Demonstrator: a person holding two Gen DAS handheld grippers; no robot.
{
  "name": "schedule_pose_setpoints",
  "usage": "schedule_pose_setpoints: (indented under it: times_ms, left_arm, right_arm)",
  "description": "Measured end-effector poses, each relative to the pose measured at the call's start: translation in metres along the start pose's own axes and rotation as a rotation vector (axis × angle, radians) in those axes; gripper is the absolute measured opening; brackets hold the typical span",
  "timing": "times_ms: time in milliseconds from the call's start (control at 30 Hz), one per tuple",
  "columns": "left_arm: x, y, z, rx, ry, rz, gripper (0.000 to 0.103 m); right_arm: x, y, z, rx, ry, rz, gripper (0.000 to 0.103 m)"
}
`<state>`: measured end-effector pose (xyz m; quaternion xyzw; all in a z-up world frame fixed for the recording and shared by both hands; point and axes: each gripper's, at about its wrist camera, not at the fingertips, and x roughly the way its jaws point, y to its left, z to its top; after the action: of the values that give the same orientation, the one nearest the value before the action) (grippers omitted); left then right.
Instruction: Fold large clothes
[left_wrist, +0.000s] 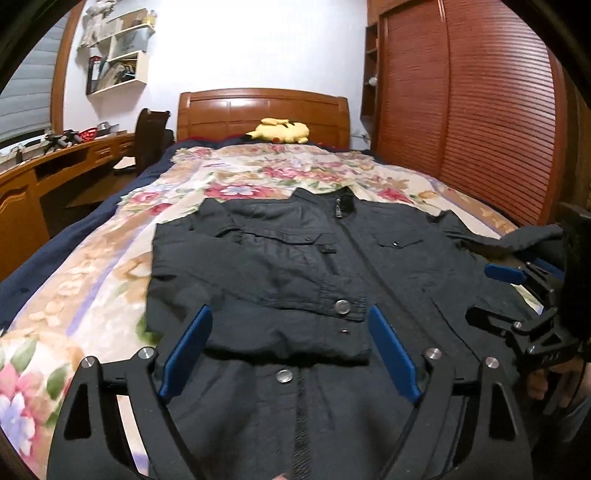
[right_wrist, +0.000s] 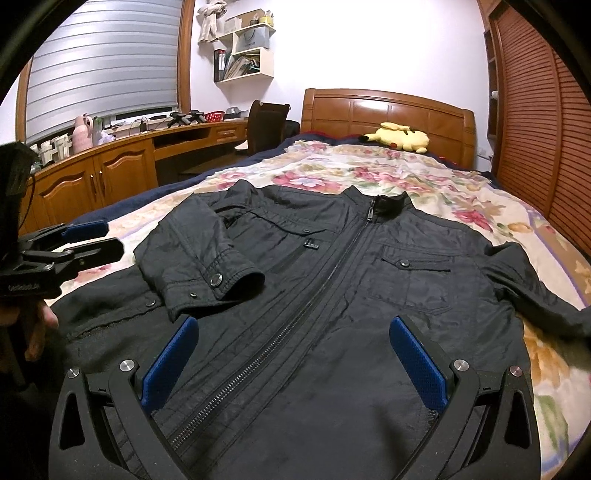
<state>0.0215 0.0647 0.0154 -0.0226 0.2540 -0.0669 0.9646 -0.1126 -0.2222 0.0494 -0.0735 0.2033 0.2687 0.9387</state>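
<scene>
A black zip jacket (left_wrist: 295, 258) lies front-up on the floral bedspread (left_wrist: 110, 258), collar toward the headboard. Its left sleeve (right_wrist: 195, 254) is folded across the chest, cuff near the zipper. The right sleeve (right_wrist: 532, 288) lies stretched out to the right. My left gripper (left_wrist: 291, 350) is open and empty, hovering over the lower front near the folded cuff (left_wrist: 343, 306). My right gripper (right_wrist: 295, 365) is open and empty above the lower front by the zipper (right_wrist: 295, 314). Each gripper shows in the other's view, the right one (left_wrist: 495, 291) and the left one (right_wrist: 96, 240).
A yellow plush toy (left_wrist: 280, 131) lies by the wooden headboard (left_wrist: 258, 107). A desk with cabinets (right_wrist: 110, 162) and a chair (right_wrist: 266, 125) stand left of the bed. Louvred wardrobe doors (left_wrist: 461, 110) run along the right. Wall shelves (right_wrist: 247, 51) hang above.
</scene>
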Motion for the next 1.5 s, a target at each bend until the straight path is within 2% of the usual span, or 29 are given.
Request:
schedule_pose_setpoints:
  times_ms: [167,467,800,1100,1233,1300,1333,1400,1500]
  left_arm:
    - [-0.006,0.012,-0.009,0.002,-0.021,0.058,0.087]
    - [-0.009,0.031,-0.016,-0.003,-0.013,0.076,0.087]
    - [-0.015,0.052,-0.020,-0.047,-0.025,0.065,0.087]
    - [-0.014,0.063,-0.022,-0.060,-0.015,0.083,0.087]
    - [-0.013,0.068,-0.023,-0.072,-0.011,0.092,0.087]
    - [-0.012,0.070,-0.023,-0.076,-0.007,0.091,0.087]
    - [-0.011,0.069,-0.023,-0.075,-0.005,0.091,0.087]
    - [-0.009,0.067,-0.024,-0.065,0.003,0.099,0.087]
    - [-0.007,0.064,-0.024,-0.051,0.010,0.103,0.087]
  right_arm:
    - [0.003,0.004,0.003,-0.013,0.005,0.008,0.103]
    - [0.010,0.015,0.026,-0.034,0.018,0.036,0.103]
    - [0.061,0.010,0.057,-0.042,0.128,0.062,0.099]
    - [0.135,0.007,0.054,-0.025,0.289,0.042,0.092]
    - [0.152,0.007,0.048,-0.018,0.348,0.104,0.084]
    - [0.159,0.009,0.046,-0.017,0.382,0.130,0.075]
    - [0.162,0.009,0.046,-0.013,0.390,0.149,0.066]
    - [0.167,0.006,0.049,-0.008,0.395,0.151,0.060]
    - [0.165,0.006,0.049,-0.015,0.383,0.152,0.045]
